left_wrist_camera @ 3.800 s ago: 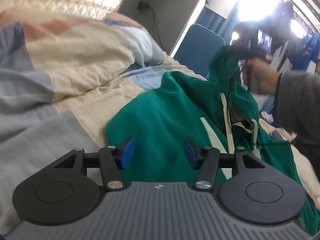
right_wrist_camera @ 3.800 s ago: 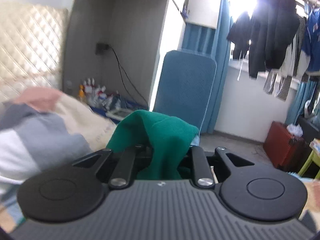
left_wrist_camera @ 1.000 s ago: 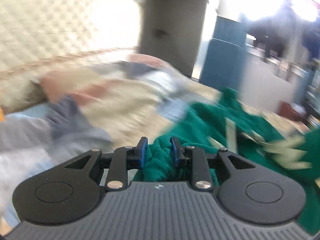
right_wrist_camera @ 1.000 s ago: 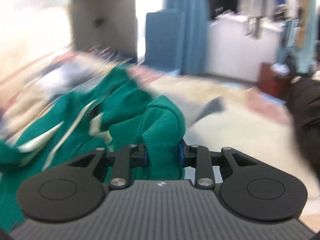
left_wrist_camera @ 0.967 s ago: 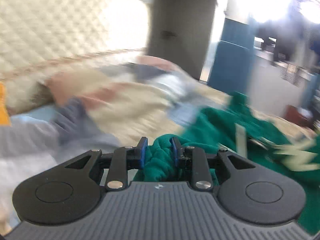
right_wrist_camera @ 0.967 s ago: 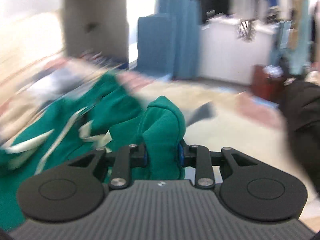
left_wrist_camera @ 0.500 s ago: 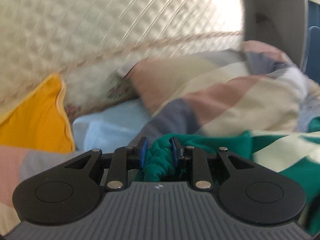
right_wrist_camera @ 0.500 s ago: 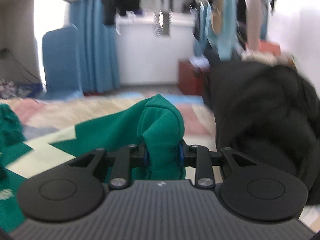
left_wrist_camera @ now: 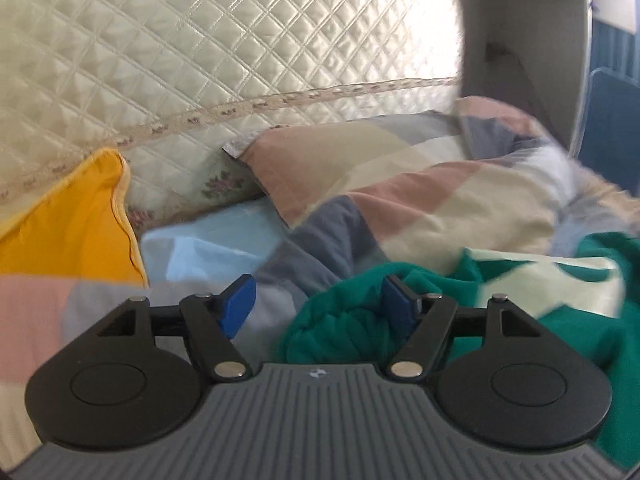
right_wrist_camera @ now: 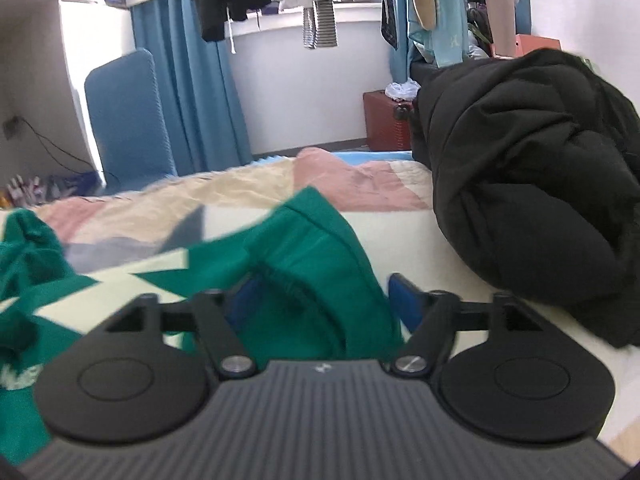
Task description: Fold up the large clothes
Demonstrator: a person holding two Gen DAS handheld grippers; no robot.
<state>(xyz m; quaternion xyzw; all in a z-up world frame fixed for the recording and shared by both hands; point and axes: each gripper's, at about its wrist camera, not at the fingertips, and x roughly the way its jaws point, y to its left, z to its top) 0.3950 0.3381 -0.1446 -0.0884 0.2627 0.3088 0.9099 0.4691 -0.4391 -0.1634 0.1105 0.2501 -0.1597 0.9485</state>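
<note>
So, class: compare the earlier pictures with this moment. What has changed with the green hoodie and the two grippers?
Both grippers have let go: the left gripper and right gripper are opening, and the green hoodie they had clamped now lies loose on the patchwork quilt, spread between them. The black coat has stayed put over the last half second.

Left gripper [left_wrist_camera: 318, 300] angled downward, jaws opening. Right gripper [right_wrist_camera: 320, 300] angled downward, jaws opening.

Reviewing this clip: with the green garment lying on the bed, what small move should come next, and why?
Probably draw both grippers back clear. The left gripper and right gripper have jaws opening, and the green garment lies slack between them on the quilt, no longer pinched.
</note>
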